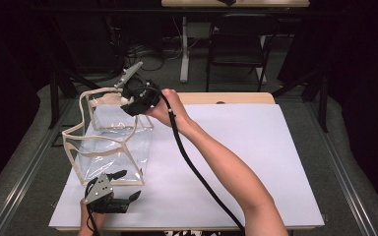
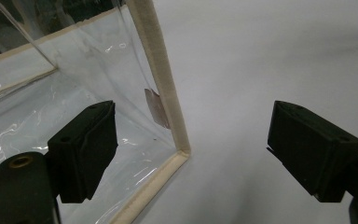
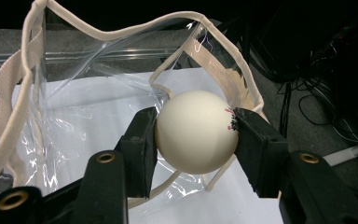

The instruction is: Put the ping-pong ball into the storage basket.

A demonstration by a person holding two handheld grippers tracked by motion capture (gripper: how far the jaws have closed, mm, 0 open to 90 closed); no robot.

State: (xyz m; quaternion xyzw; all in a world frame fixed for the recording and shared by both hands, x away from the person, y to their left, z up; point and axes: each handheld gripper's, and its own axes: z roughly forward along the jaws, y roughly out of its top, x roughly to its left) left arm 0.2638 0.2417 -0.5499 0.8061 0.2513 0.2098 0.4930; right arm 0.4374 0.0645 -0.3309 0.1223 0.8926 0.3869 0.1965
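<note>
A clear plastic bag (image 1: 109,147) with cream fabric trim stands open on the white table at the left. In the right gripper view my right gripper (image 3: 196,131) is shut on a white ball (image 3: 196,130), held just over the bag's open mouth (image 3: 121,93). From above, that gripper (image 1: 137,102) hovers at the bag's far right rim. My left gripper (image 1: 126,186) is open near the table's front edge, just beside the bag's near corner. In its own view the jaws stand wide apart around the bag's trimmed corner edge (image 2: 161,88), touching nothing.
The white table (image 1: 236,147) stretches wide to the right of the bag. A black cable (image 1: 197,172) trails from the right gripper along the forearm. Beyond the table stand a black chair (image 1: 238,44) and a desk leg (image 1: 184,49).
</note>
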